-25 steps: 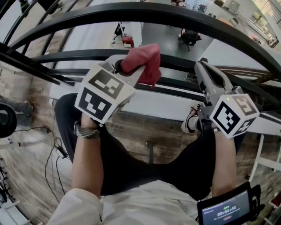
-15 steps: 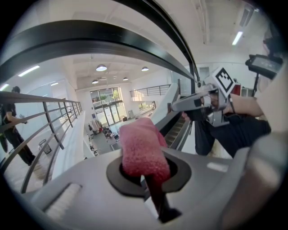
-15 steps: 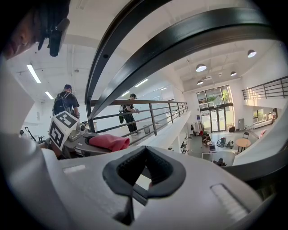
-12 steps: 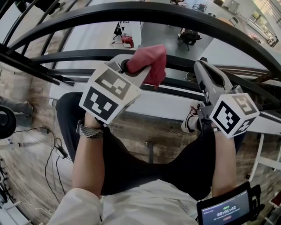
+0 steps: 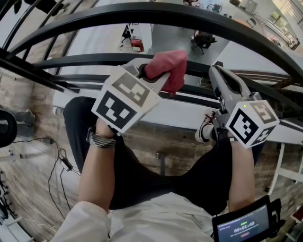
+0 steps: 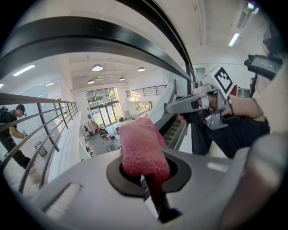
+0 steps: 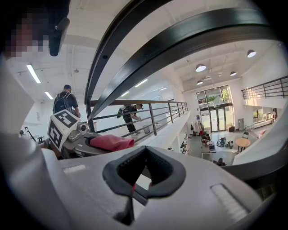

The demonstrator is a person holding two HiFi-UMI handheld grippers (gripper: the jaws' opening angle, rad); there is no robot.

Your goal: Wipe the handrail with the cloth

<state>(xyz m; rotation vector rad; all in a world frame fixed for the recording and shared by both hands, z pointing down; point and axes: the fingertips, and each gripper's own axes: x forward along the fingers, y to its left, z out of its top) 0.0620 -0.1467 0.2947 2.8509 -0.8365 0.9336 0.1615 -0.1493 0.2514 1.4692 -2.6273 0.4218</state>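
The red cloth [image 5: 166,66] is bunched in the left gripper [image 5: 147,75], whose fingers are clenched on its lower end, so most of it stands free beyond them. It sits under the broad black handrail [image 5: 156,11], level with a thinner rail [image 5: 80,60]; contact with either cannot be told. The right gripper [image 5: 219,72] is just to the cloth's right, fingers closed together on nothing. Beyond the rails the space drops open to a lower floor [image 5: 170,35]
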